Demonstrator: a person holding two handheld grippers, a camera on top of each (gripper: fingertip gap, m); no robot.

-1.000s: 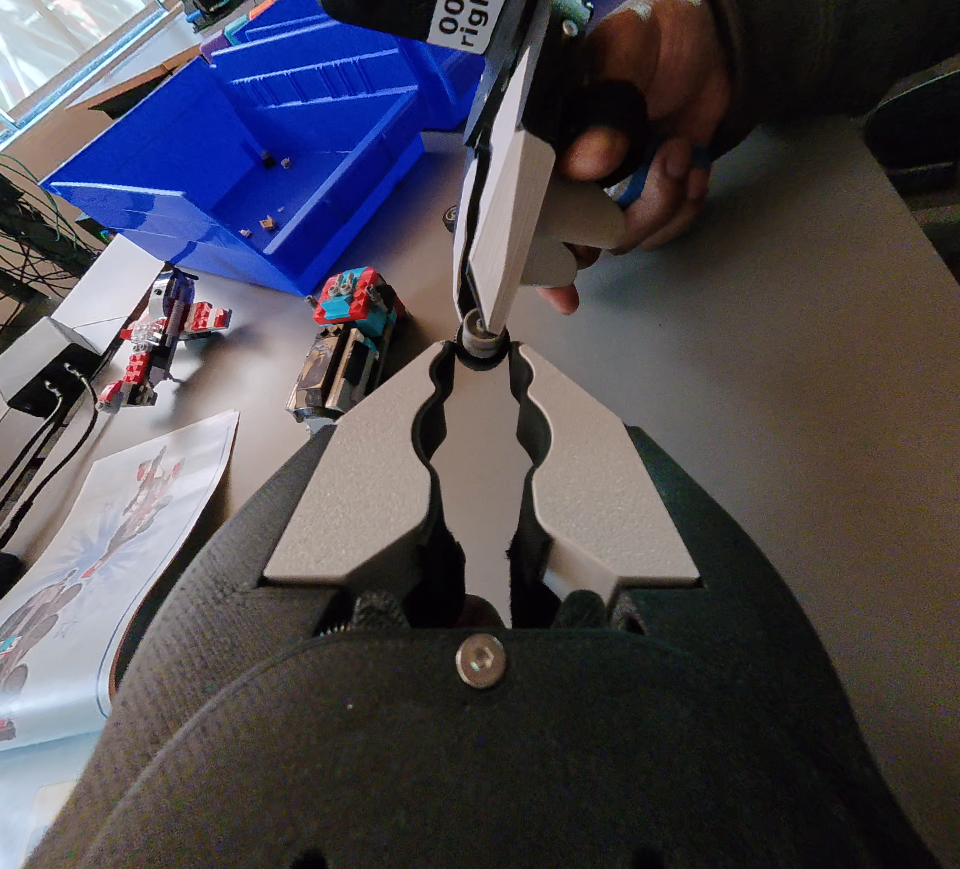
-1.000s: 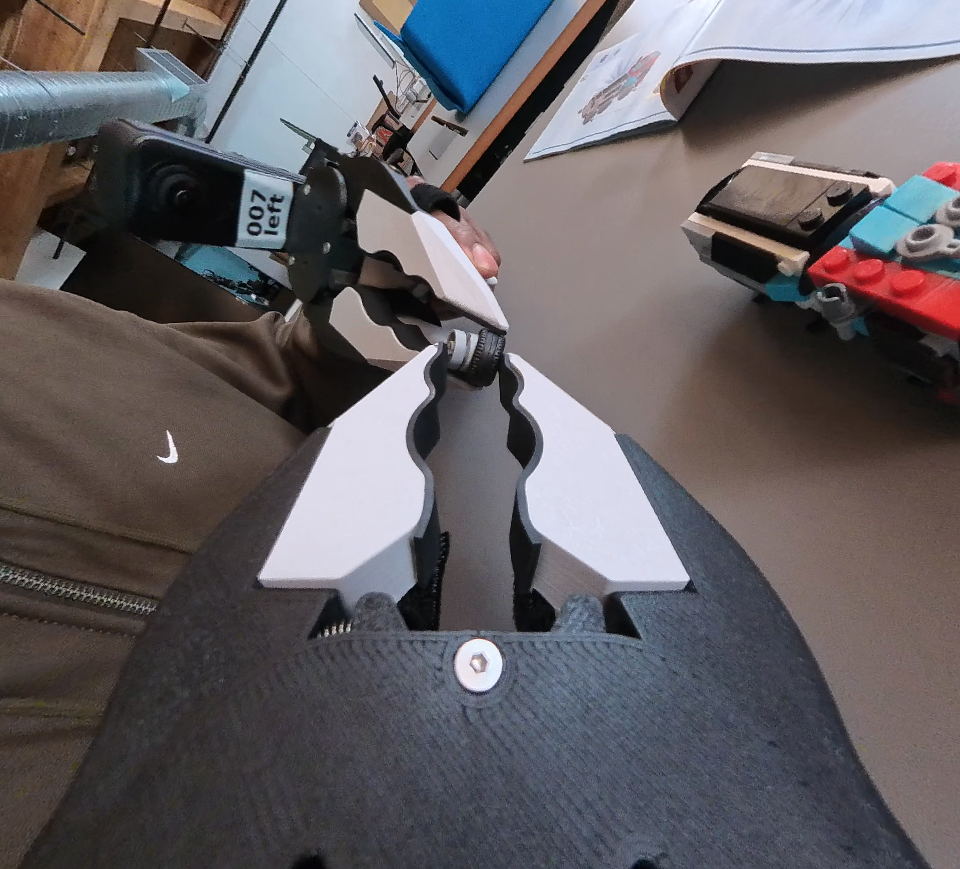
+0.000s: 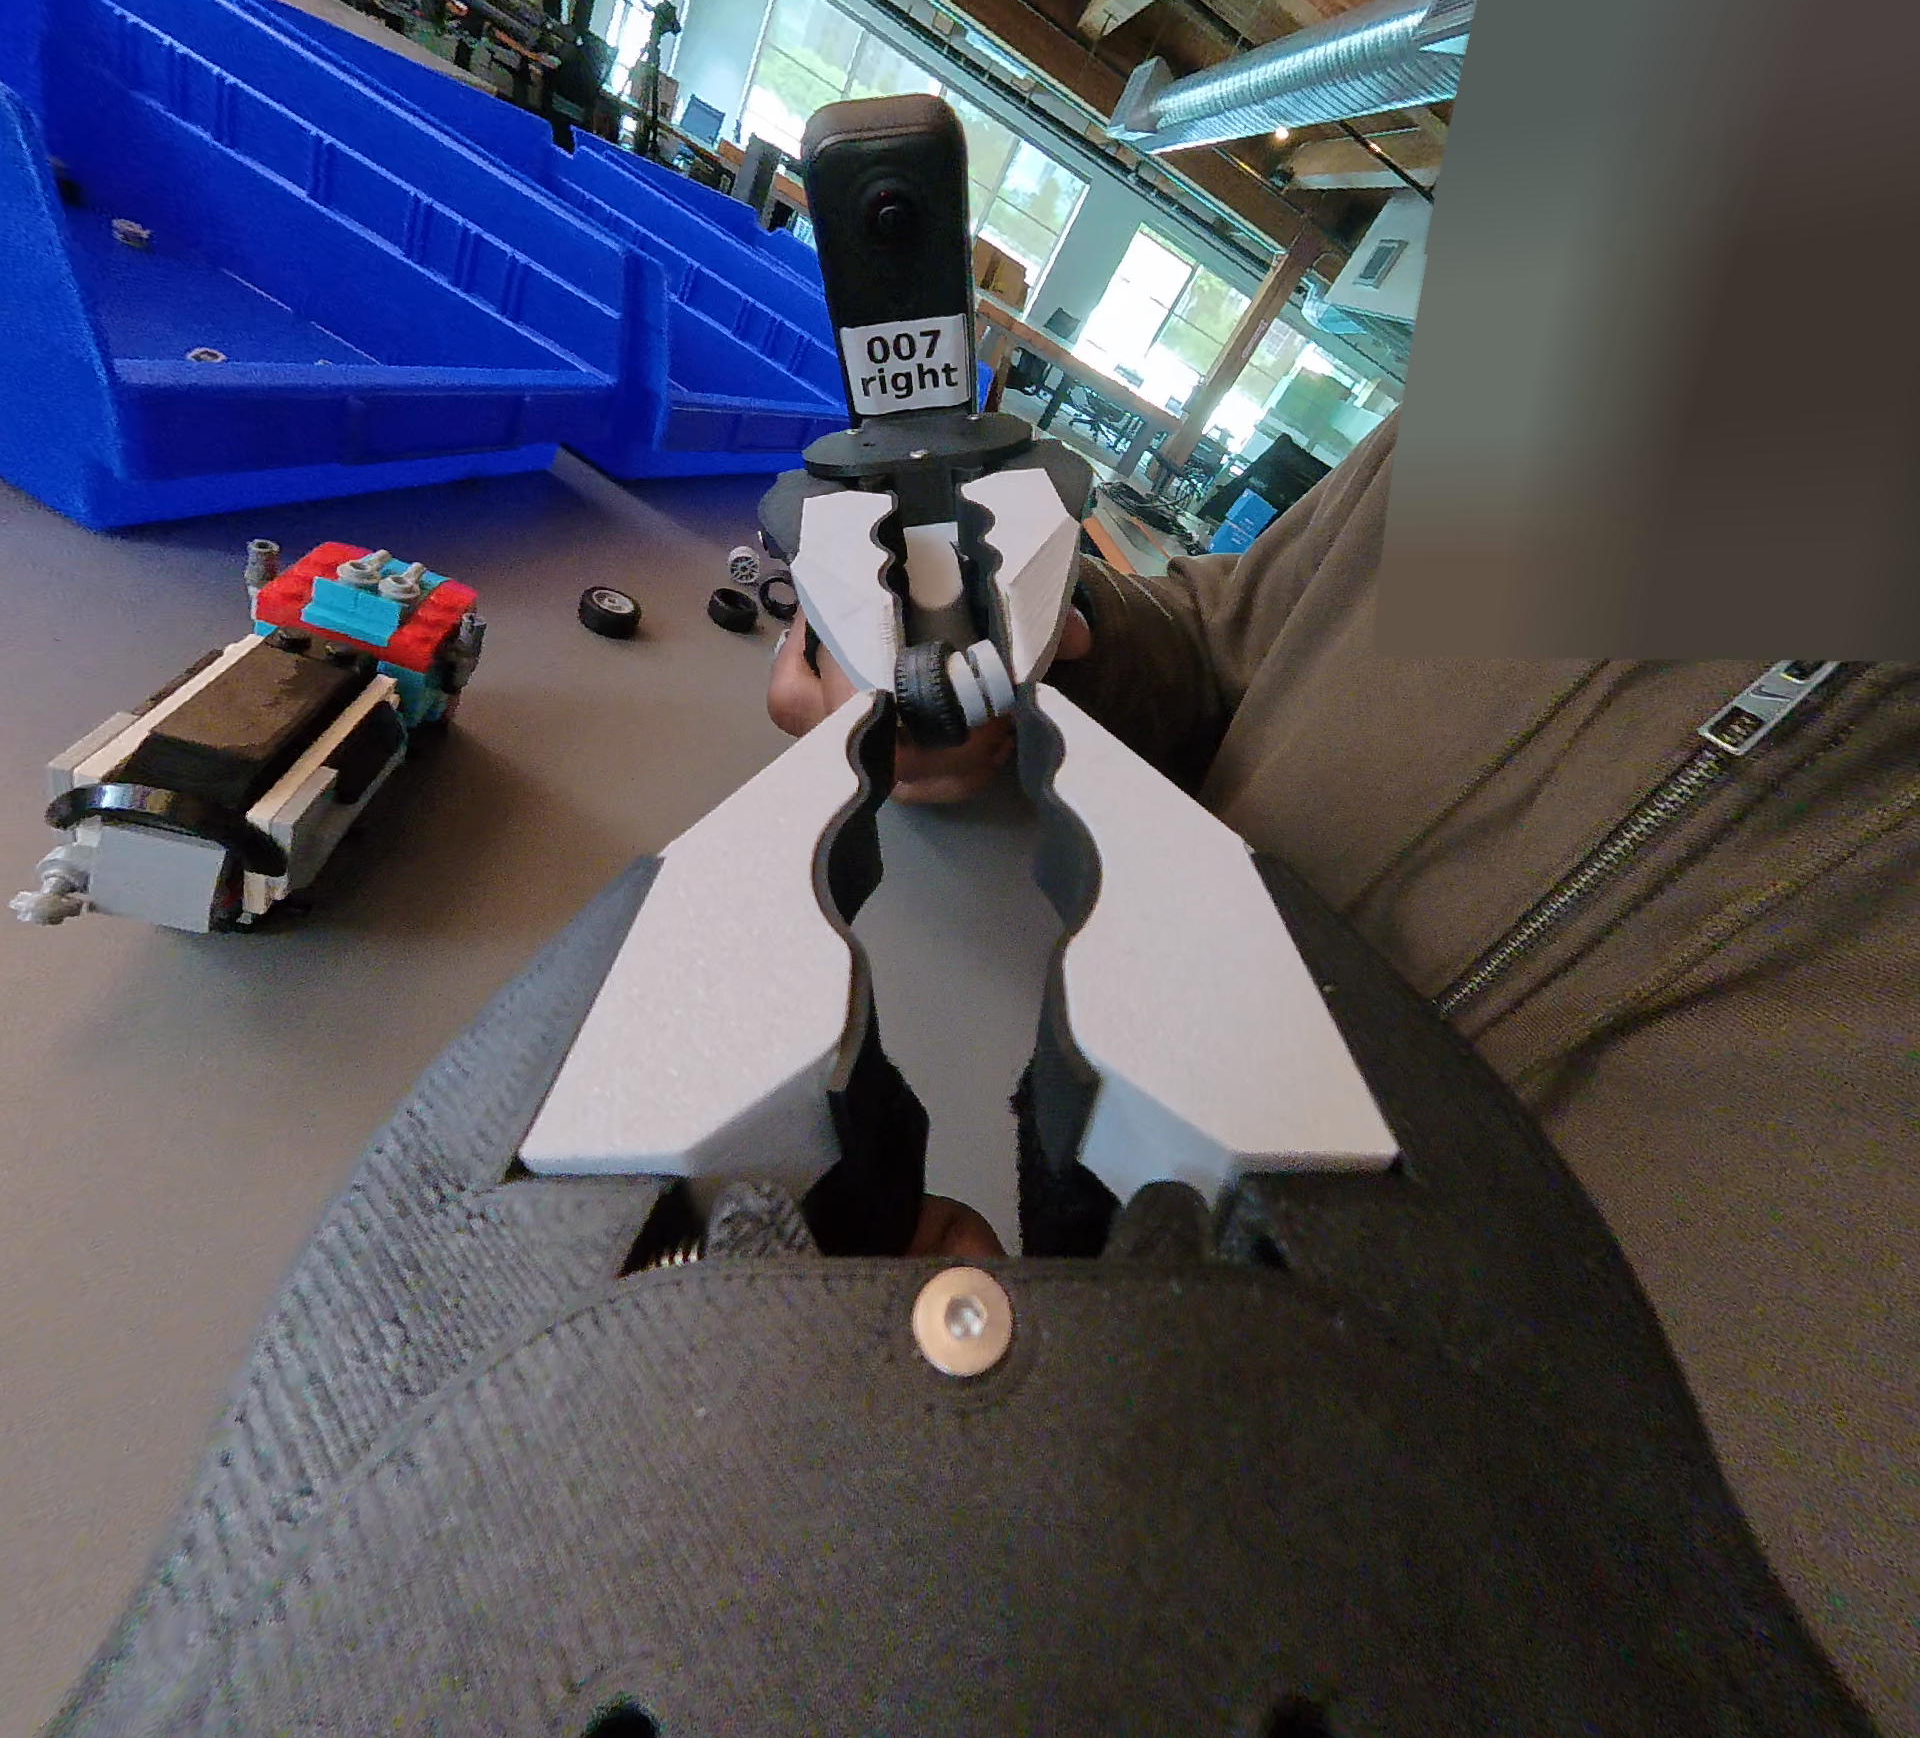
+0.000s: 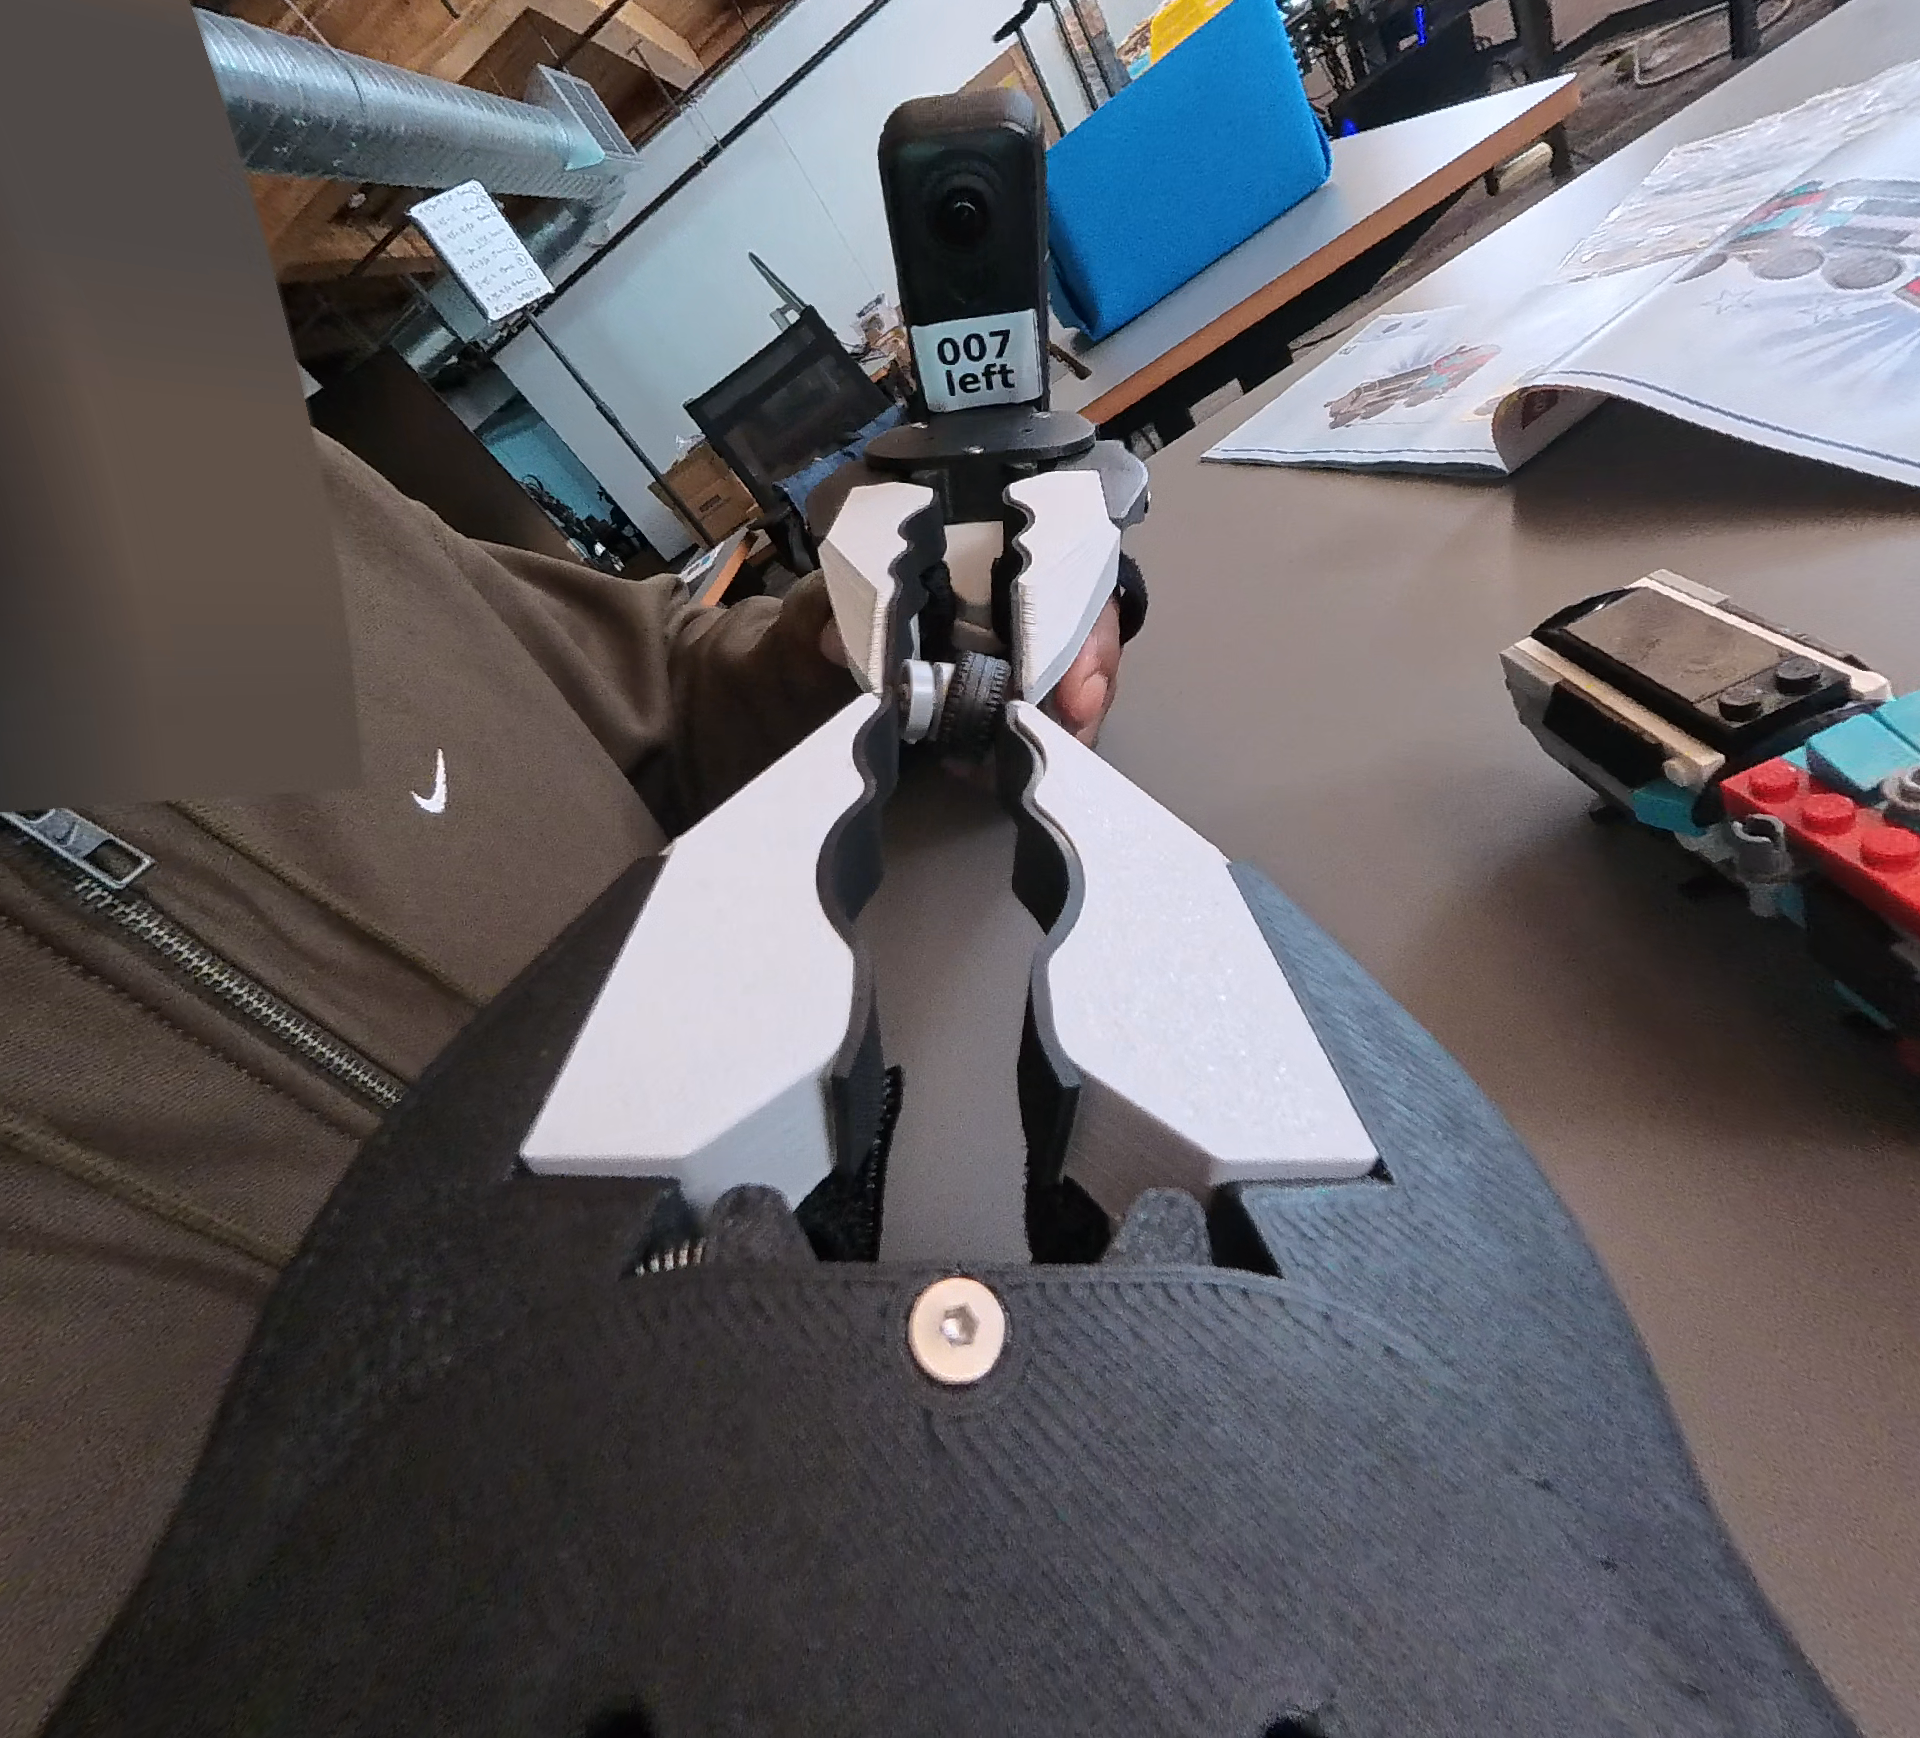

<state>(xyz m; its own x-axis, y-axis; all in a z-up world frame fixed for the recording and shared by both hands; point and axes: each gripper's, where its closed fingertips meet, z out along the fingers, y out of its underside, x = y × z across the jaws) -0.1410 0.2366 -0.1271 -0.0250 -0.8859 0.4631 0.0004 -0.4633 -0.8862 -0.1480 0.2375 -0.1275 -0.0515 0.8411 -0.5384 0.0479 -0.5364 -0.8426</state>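
My two grippers meet tip to tip above the grey table (image 3: 312, 1117). Between the tips sits a small wheel: a black tyre (image 3: 923, 686) with a grey rim (image 3: 982, 670) partly pushed into it, its axle lying across the jaws. My left gripper (image 3: 951, 706) is shut on it, one fingertip on the tyre side and one on the rim side. My right gripper (image 4: 940, 712) is shut on the same wheel, with the rim (image 4: 920, 696) on the left and the tyre (image 4: 977, 691) on the right. Each view shows the other gripper head-on (image 3: 951, 660) (image 4: 951, 665).
A half-built brick vehicle (image 3: 260, 732) lies on the table and also shows in the right wrist view (image 4: 1714, 753). A loose wheel (image 3: 610, 613) and loose tyres (image 3: 732, 608) lie beyond it. Blue bins (image 3: 312, 286) stand behind. An open instruction booklet (image 4: 1662, 317) lies farther off. The person's jacket is close by. Both grippers' tips are close together, under 4 cm apart.
Both grippers have swung from a steep crossing pose to face each other head-on. The left jaws opened and came together once more on the wheel; the right kept its hold.
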